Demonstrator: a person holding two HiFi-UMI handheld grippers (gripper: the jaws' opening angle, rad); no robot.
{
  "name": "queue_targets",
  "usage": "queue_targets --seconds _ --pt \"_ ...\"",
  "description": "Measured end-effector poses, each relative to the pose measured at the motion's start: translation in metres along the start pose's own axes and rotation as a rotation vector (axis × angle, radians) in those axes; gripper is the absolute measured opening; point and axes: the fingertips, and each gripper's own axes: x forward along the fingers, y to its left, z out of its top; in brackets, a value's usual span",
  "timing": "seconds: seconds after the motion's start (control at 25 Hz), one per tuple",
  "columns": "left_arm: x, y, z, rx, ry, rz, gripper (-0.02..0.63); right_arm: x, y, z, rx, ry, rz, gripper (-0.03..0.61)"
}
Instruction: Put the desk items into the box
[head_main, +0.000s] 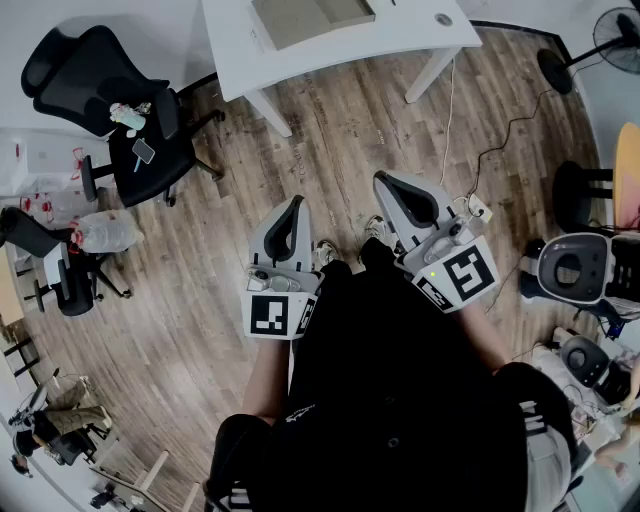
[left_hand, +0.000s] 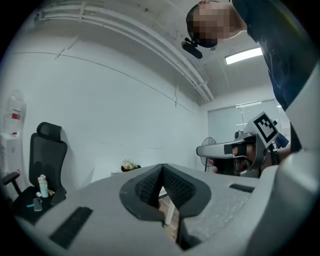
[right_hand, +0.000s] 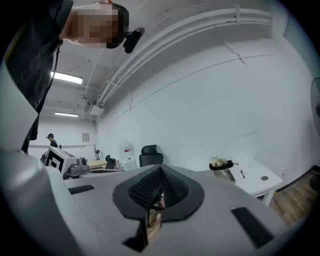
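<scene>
We hold left gripper (head_main: 293, 212) and right gripper (head_main: 392, 190) above the floor, both clenched and empty, well apart from the white bench (head_main: 400, 35).

The person wears a black top (head_main: 400, 400) with white stripes on the short sleeves (head_main: 527, 418) in the lower part of the frame, and pale shoes (head_main: 326, 254). The left gripper (head_main: 296, 205) and right gripper (head_main: 387, 182) are light grey shells with black ridged pads. Each carries 1 cube (head_main: 270, 315) of black-and-white square markers.
</scene>
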Motion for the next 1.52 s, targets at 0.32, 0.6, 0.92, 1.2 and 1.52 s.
queue_targets --seconds 0.32,0.6,0.92,1.2,1.52 --pt "0.001 -0.005 0.021 0.062 -0.073 0.027 0.006 -0.007 0.000 -0.001 -0.006 -0.004 -0.004 -0.002" --pt "0.026 -0.038 0.028 0.191 -0.079 0.066 0.006 -0.026 -0.031 0.000 0.007 -0.002 0.001 -0.002" --pt "0.068 -0.077 0.013 0.207 -0.034 0.074 0.006 -0.048 -0.075 0.005 0.021 -0.035 0.054 -0.002" --pt "0.091 -0.097 0.002 0.130 -0.042 0.102 0.006 -0.067 -0.104 0.001 0.019 -0.035 0.034 -0.002" --pt "0.121 -0.071 -0.001 0.073 -0.047 0.075 0.006 -0.062 -0.138 0.005 0.027 -0.053 -0.050 -0.002"
